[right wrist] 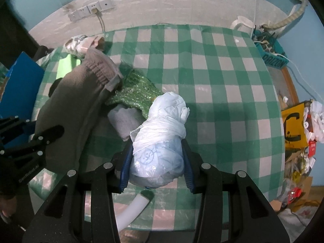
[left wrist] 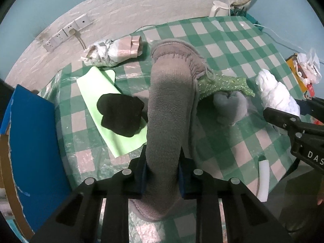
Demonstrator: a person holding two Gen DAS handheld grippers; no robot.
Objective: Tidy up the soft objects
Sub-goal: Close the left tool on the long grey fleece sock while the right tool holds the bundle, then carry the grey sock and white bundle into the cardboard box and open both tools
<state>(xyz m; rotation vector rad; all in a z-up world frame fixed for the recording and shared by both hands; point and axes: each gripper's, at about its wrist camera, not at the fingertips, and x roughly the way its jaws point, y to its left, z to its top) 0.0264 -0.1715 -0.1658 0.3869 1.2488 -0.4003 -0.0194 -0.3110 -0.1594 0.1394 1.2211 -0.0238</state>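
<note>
Nearest the lens in the left wrist view, the left gripper [left wrist: 162, 174] was closed on a long grey fleece slipper [left wrist: 170, 109], its blue-padded fingers [left wrist: 142, 179] pressing both sides of the sole while the slipper ran up the centre of the frame over the green-checked tablecloth [left wrist: 239, 46]. At the far left of that view stood a blue board [left wrist: 34, 141]; to its right lay a pale green cloth [left wrist: 95, 93] with a black sock [left wrist: 121, 117] resting on it, and above them, in the upper left, a taped plastic bundle [left wrist: 113, 52]. Right of the slipper sat a glittery green scrubber [left wrist: 224, 85] overlapping a rolled grey cloth [left wrist: 230, 107], then a white plastic-wrapped bundle [left wrist: 277, 93] at the right edge. In the right wrist view, the right gripper [right wrist: 157, 168] was closed part-way on that white bundle [right wrist: 162, 133], its blue fingers [right wrist: 125, 168] touching both sides at lower centre. To its left were the grey cloth [right wrist: 125, 119], the scrubber [right wrist: 133, 91] and the slipper [right wrist: 81, 109]; a white tube [right wrist: 131, 210] curved below the bundle, and a yellow bag [right wrist: 293, 127] showed at the right edge.
</note>
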